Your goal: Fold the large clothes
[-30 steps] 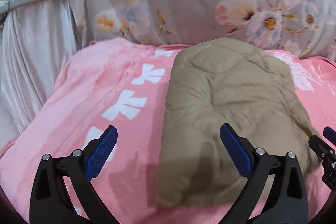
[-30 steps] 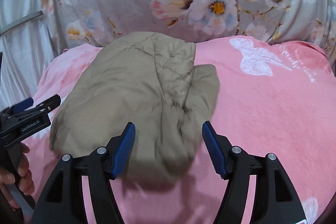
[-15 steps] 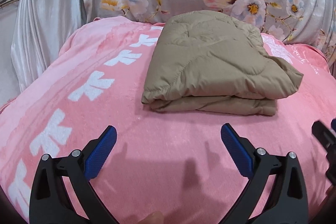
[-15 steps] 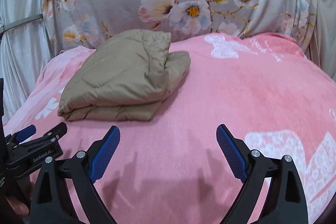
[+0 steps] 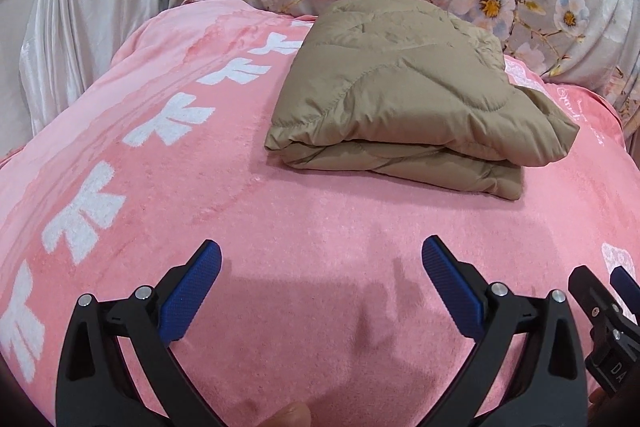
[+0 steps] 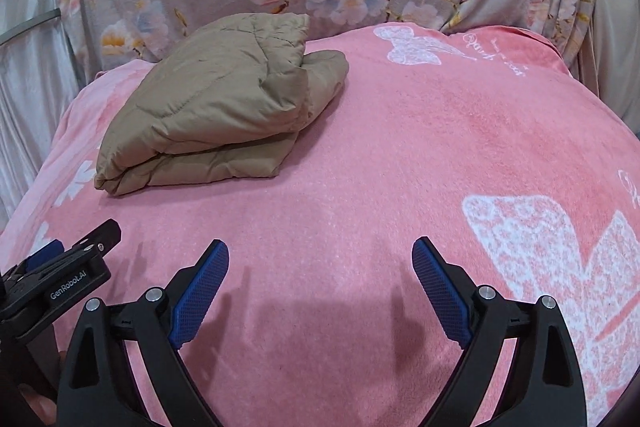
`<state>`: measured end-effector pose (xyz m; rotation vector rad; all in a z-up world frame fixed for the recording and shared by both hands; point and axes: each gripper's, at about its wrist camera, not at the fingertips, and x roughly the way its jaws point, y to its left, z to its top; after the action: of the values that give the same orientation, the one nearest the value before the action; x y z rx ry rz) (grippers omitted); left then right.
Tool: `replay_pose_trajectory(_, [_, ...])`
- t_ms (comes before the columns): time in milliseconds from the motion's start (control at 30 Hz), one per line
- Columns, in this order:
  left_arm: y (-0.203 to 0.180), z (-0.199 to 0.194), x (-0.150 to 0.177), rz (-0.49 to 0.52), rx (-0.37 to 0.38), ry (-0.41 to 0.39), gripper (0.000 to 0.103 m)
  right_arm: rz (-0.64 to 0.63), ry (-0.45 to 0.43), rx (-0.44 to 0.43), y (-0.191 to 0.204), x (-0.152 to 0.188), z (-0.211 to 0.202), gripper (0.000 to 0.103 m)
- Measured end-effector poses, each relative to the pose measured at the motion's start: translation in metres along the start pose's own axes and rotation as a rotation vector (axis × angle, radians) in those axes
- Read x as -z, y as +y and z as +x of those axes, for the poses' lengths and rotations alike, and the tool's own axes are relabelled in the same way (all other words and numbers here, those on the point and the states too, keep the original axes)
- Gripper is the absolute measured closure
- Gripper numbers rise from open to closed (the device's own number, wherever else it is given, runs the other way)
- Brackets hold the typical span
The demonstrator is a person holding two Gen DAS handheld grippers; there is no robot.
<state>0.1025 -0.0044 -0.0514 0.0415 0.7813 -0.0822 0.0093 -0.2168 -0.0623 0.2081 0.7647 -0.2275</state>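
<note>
Presently, the tan quilted garment (image 5: pixel 404 95) lay folded into a compact bundle on the pink blanket (image 5: pixel 320 227), at about 12 o'clock from your left tool (image 5: pixel 320 287) and 10 o'clock from your right tool (image 6: pixel 320 285). Both tools stood released, nothing between their pads; the right one's jaws had just been opening. I judge the fold finished. Your next move calls only for tidying the loose right-hand corner.
</note>
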Motion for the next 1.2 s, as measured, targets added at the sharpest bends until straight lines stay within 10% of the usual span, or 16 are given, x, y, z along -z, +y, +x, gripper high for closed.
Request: replay_pose_trajectory(1200, [-0.016, -0.008, 0.004, 0.103, -0.044, -0.047, 0.005, -0.091, -0.016, 0.017, 0.019, 0.002, -0.004, 0.012])
